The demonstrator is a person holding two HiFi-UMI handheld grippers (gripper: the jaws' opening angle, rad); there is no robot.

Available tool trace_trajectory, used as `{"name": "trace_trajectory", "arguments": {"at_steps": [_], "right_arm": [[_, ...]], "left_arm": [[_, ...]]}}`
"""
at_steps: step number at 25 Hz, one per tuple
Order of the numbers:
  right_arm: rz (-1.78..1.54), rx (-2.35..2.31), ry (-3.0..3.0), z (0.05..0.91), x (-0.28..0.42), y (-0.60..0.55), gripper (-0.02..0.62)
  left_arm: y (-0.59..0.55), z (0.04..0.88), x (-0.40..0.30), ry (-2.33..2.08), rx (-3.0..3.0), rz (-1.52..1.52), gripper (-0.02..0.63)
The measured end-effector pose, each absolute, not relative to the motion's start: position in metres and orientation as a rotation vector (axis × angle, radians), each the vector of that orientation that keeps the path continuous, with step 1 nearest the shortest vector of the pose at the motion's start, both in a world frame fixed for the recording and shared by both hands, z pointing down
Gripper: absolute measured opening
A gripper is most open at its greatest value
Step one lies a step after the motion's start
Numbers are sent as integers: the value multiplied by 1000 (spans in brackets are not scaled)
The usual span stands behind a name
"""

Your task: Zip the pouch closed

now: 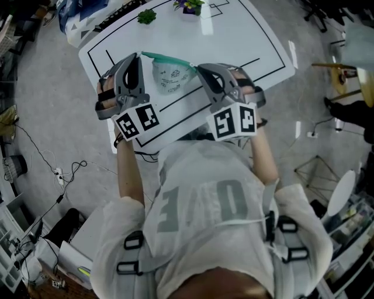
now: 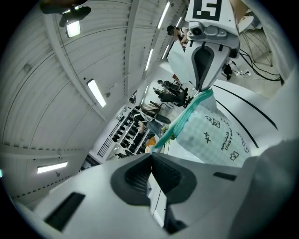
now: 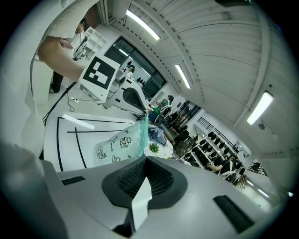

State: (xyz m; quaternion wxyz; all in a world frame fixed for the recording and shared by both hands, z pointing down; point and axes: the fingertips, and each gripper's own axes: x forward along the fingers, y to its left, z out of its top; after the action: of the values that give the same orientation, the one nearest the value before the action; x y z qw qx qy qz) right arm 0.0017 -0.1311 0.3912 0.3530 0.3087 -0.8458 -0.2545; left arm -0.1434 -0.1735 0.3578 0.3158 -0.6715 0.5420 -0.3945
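Note:
A pale mint pouch (image 1: pixel 170 76) with black doodles and a teal zip band hangs in the air between my two grippers, above the white table (image 1: pixel 245 41). My left gripper (image 1: pixel 140 56) is shut on the left end of the zip band. In the left gripper view the jaws (image 2: pixel 150 158) are pressed together on the teal band's tip, and the pouch (image 2: pixel 210 135) stretches away to the right gripper (image 2: pixel 202 89). My right gripper (image 1: pixel 199 68) is shut on the pouch's other end. In the right gripper view a white tab sits between the jaws (image 3: pixel 144 162), and the pouch (image 3: pixel 120 145) runs to the left gripper (image 3: pixel 141 111).
The table carries black marked lines. A small green plant (image 1: pixel 146 16) and a potted plant with purple flowers (image 1: pixel 190 6) stand at its far side. Cables and a power strip (image 1: pixel 58 172) lie on the floor at the left. The person's torso fills the lower head view.

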Motion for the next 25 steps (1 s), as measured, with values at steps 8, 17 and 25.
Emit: {"name": "trace_trajectory", "arguments": {"at_steps": [8, 17, 25], "right_arm": [[-656, 814, -2170, 392, 15, -129, 6], [-578, 853, -2203, 388, 24, -132, 6], [-420, 847, -2279, 393, 24, -137, 8]], "left_arm": [[-171, 356, -162, 1468, -1751, -1060, 8], [-164, 363, -154, 1474, -1813, -1043, 8], [-164, 364, -152, 1561, -1954, -955, 8]]}}
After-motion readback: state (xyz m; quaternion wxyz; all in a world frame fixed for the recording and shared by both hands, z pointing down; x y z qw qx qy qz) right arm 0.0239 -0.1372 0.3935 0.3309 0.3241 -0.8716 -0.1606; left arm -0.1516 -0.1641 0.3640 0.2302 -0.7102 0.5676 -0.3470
